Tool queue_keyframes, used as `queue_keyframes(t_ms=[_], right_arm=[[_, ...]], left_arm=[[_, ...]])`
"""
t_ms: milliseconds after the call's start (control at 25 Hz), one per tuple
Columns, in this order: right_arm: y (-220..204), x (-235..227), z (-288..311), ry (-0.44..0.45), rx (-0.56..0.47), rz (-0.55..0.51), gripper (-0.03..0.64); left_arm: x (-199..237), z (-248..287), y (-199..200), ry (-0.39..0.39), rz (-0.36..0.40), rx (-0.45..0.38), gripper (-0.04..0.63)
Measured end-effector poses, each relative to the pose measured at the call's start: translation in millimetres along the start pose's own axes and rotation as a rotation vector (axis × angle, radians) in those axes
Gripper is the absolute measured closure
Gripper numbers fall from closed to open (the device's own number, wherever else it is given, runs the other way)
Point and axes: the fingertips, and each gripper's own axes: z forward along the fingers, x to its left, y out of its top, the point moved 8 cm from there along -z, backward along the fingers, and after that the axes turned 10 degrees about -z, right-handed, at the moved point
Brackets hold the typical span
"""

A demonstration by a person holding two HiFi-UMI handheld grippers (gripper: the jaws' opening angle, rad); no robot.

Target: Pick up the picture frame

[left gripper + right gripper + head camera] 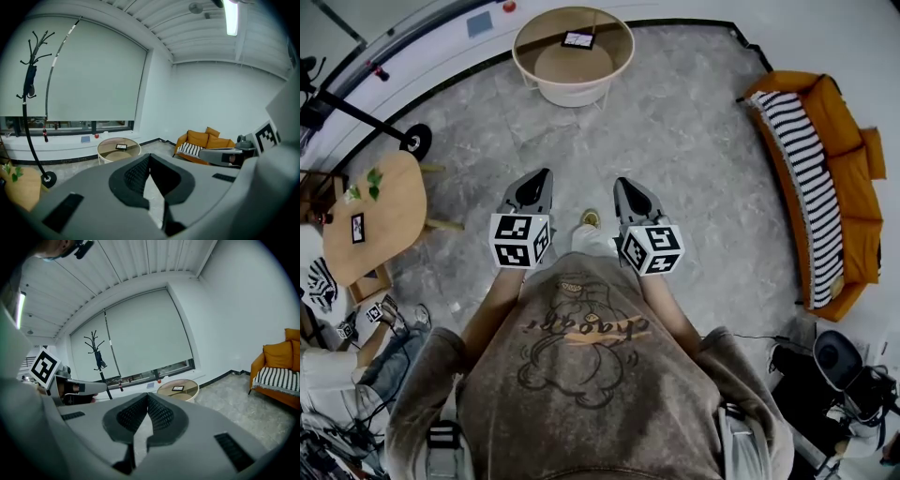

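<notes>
A person stands on a grey stone-patterned floor (675, 122) with a hand-held gripper in each hand, both pointed ahead toward the far end of the room. The left gripper (546, 175) has its jaws pressed together with nothing between them. The right gripper (620, 182) is likewise closed and empty. The two are held side by side, a little apart, in front of the person's chest.

The picture frame (578, 39), small and dark-edged, is well ahead of both grippers, at the far side of a round cream table (523, 58) shaped like an open tub. From the head view the frame appears to lie flat on a clear top across the rim, though it could be sitting inside the tub. Nothing else is visible in or on the table but its pale inner shelf.

An orange sofa (848, 141) lines the wall to the person's right, with a black-and-white striped cushion (806, 178) along its seat. To the left is a wooden side table (389, 220) bearing a small green plant (367, 183) and a small dark frame-like item (357, 227). A black coat stand (31, 70) rises by the blind-covered window.
</notes>
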Motion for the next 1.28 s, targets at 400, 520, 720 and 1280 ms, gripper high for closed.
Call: queue_keyframes(t_ms=[400, 520, 720, 1280], right_arm=[[28.8, -48.6, 64.5, 0.043, -0.004, -0.018, 0.598], [34.8, -65.3, 77.9, 0.062, 0.001, -0.024, 0.598], [35.9, -85.4, 92.3, 0.088, 0.019, -0.028, 0.598], [34.4, -103.6, 130.1, 0.12, 0.029, -0.035, 0.598]], left_arm=[[15.7, 65.1, 35.1, 0.034, -0.022, -0.011, 0.578], [14.4, 83.7, 43.3, 0.047, -0.032, -0.015, 0.58], [12.2, 103.7, 49.9, 0.066, -0.054, -0.027, 0.578], [31.1, 141.7, 57.9, 0.088, -0.07, -0.036, 0.58]])
